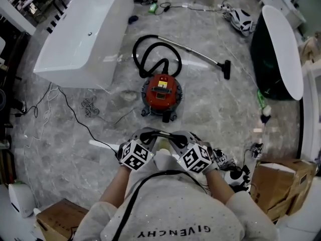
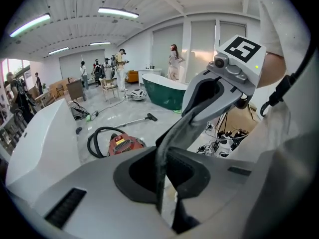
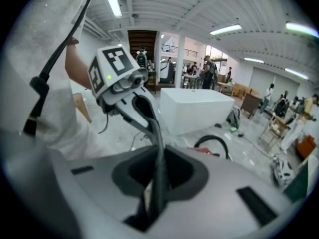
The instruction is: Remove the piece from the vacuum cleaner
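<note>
In the head view, the red vacuum cleaner (image 1: 161,92) stands on the floor (image 1: 100,129) with its hose (image 1: 150,54) attached, well ahead of both grippers. In the left gripper view, the left gripper (image 2: 160,159) has its jaws together on nothing. The right gripper view shows the same for the right gripper (image 3: 158,173), so I judge the removal is not yet begun.

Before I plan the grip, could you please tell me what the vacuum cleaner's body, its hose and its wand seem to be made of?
Vacuum cleaner body: red and smooth with a dull sheen, likely moulded plastic, though painted metal cannot be ruled out.
Hose: black and flexible, probably plastic or rubber, since it lies in loose loops.
Wand: a straight, thin tube that glints silver-grey, so it looks like bare metal.
</note>
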Demonstrator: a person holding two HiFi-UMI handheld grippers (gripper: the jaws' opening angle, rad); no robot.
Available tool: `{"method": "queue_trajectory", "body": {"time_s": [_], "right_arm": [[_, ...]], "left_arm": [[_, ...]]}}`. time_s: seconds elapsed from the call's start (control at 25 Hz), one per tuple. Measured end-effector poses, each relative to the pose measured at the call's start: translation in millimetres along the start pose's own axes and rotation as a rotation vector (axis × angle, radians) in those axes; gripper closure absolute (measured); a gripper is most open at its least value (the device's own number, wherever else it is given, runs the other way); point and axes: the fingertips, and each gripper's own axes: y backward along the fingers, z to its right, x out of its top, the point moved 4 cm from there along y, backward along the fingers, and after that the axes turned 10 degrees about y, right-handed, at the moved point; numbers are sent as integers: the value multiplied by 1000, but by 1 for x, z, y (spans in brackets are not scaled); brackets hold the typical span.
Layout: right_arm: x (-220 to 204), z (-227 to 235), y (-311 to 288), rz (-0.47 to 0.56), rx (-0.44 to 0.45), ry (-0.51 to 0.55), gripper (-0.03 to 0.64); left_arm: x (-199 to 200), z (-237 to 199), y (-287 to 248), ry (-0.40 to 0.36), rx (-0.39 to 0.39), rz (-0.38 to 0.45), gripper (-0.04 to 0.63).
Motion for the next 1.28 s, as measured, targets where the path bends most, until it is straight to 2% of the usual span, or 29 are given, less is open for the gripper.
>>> {"method": "queue_trajectory", "body": {"time_s": [0.48,0.6,0.76,1.28], "right_arm": [[14,11,9,-2,-32,-15,565],[21,7,10,-3,-15,-44,565],[30,4,13,9,-4,-104,565],[38,-5,19,2,-42,-119,566]], "left_arm": [[18,-5,10,-83,-46,13,541],[19,-7,18,-97,-59,14,541],[19,-7,26,-91,-82,16,541],[21,-6,34,-129,-132,4,541]]}}
